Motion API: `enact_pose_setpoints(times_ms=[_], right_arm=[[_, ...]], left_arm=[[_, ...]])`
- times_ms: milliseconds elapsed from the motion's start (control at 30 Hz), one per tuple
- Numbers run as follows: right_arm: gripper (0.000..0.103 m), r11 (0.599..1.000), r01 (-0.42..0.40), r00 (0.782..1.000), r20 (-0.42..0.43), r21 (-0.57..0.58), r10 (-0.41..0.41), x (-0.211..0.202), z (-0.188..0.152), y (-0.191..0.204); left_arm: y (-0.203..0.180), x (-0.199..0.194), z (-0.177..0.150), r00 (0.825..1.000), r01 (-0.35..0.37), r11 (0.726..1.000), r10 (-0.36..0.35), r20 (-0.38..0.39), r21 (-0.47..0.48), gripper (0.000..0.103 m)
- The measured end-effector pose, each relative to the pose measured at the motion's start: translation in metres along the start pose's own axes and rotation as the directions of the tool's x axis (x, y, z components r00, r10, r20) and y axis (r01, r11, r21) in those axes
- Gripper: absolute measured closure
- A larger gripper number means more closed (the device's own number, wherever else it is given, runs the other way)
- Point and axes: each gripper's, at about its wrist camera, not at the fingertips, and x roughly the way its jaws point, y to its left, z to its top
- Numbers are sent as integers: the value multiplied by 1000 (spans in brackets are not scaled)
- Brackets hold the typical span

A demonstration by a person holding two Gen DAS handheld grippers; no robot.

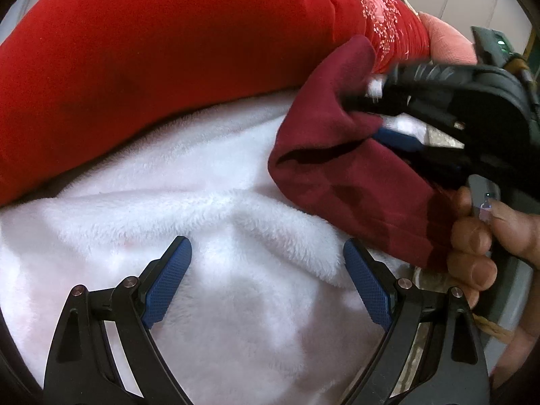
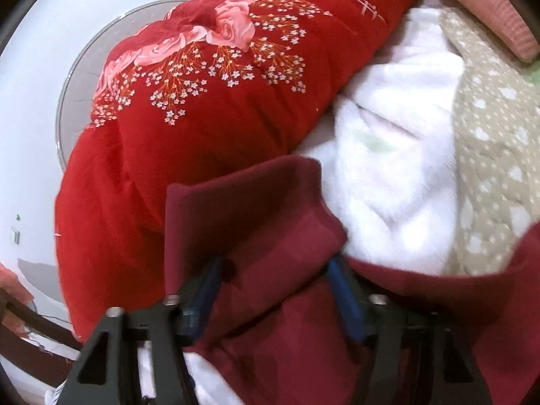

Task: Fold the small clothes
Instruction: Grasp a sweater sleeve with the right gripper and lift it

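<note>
A small maroon garment (image 1: 337,175) hangs bunched at the right of the left wrist view. My right gripper (image 1: 364,118) comes in from the right, and the cloth is pinched between its black fingers and drapes over them. In the right wrist view the same maroon garment (image 2: 253,209) fills the gap of the right gripper (image 2: 275,263), and both blue pads (image 2: 341,287) are sunk into its folds. My left gripper (image 1: 266,241) stands open just above a white fleece cloth (image 1: 202,185), with nothing between its pads.
A thick red quilt (image 2: 202,118) with a rose print lies behind the fleece (image 2: 398,168). A beige dotted cloth (image 2: 489,135) and a pink ribbed cloth (image 2: 489,6) lie to the right. A person's hand (image 1: 472,236) grips the right tool.
</note>
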Motion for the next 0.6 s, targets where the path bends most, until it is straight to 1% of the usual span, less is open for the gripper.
enact_pose_setpoints(times_ms=[33, 67, 100, 133, 167, 233, 267, 300, 367, 400, 467, 533, 600], right_arm=[[90, 1000, 6, 1000, -6, -4, -6, 4, 0, 1], [91, 1000, 11, 1000, -15, -2, -11, 7, -1, 0], [93, 1000, 5, 1000, 0, -1, -5, 3, -3, 0], [99, 1000, 4, 1000, 20, -10, -3, -2, -5, 1], [99, 1000, 6, 999, 46, -20, -5, -12, -6, 4], [99, 997, 7, 993, 119, -71, 2, -45, -11, 13], [99, 994, 21, 988, 154, -103, -5, -64, -15, 17], [99, 991, 43, 980, 198, -129, -17, -87, -19, 20], [99, 987, 57, 965, 261, -149, -17, -129, -25, 20], [99, 985, 79, 956, 292, -156, -30, -152, -28, 18], [99, 973, 157, 927, 365, -170, -86, -200, -42, 12], [99, 957, 241, 898, 410, -160, -158, -228, -44, 2], [99, 944, 309, 868, 440, -119, -229, -260, -55, -19]], left_arm=[[0, 0, 0, 1000, 0, 1000, 0, 2, -1, 11], [-1, 0, 1, 1000, 0, 1000, 0, 3, -2, 11], [-1, 0, 1, 1000, 0, 1000, 0, 4, -3, 11], [0, -1, 1, 1000, 1, 1000, -1, 8, -4, 11], [-1, -3, 2, 1000, 2, 1000, -2, 15, -6, 12], [-1, -7, 1, 999, 4, 1000, -4, 32, -6, 12], [-1, -9, 0, 999, 5, 1000, -4, 41, -2, 12], [-3, -12, 0, 999, 1, 1000, -1, 54, 4, 12], [-6, -16, -4, 998, -3, 1000, 2, 70, 14, 12], [-6, -17, -5, 997, -3, 1000, 2, 76, 17, 12], [-10, -22, -8, 996, 12, 1000, -15, 87, 27, 12], [-14, -27, -11, 995, 25, 999, -29, 99, 42, 12], [-21, -31, -15, 993, 26, 997, -34, 115, 72, 12]])
